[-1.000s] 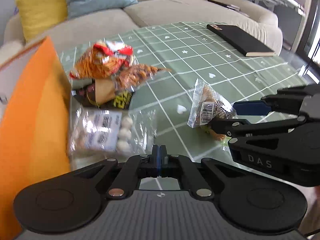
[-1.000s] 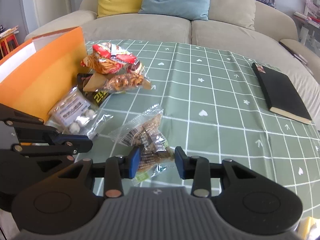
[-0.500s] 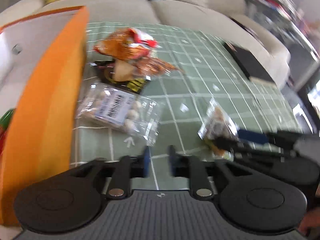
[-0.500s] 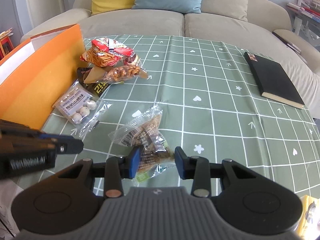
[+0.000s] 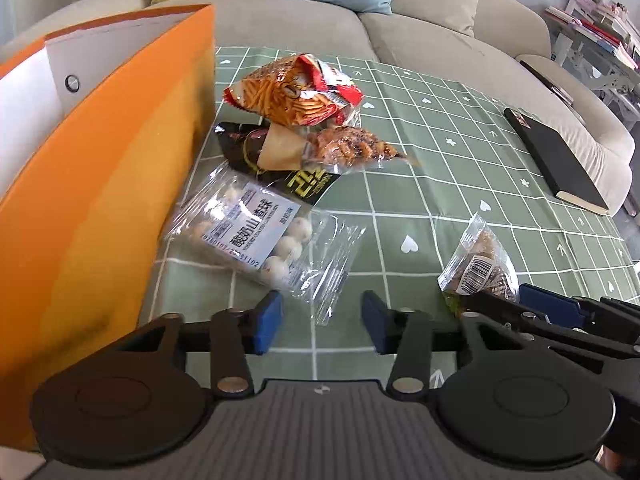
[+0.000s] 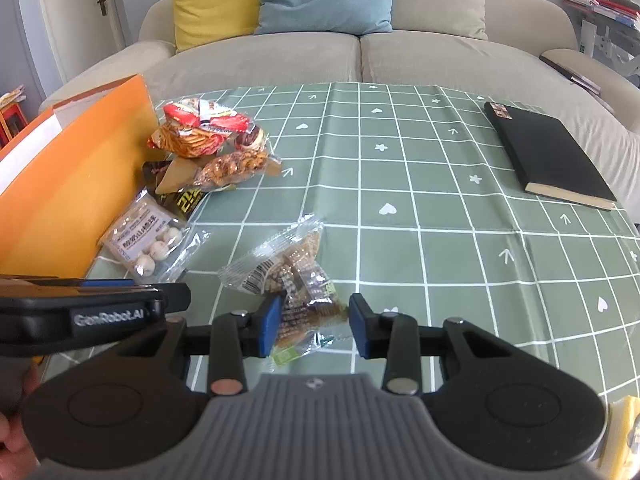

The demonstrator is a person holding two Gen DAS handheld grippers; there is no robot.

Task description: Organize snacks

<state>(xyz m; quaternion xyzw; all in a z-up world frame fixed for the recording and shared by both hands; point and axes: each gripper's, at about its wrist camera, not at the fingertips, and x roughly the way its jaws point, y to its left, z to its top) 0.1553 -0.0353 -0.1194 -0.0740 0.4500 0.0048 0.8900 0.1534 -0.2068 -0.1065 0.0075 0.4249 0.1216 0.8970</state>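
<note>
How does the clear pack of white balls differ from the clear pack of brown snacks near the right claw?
The pack of white balls holds round pale pieces under a big white printed label; the pack of brown snacks holds brown pieces with a small barcode patch. The white-ball pack lies beside the orange box; the brown one lies apart, its near end between the right claw pads. Both are clear wrappers lying on the green tablecloth.
</note>
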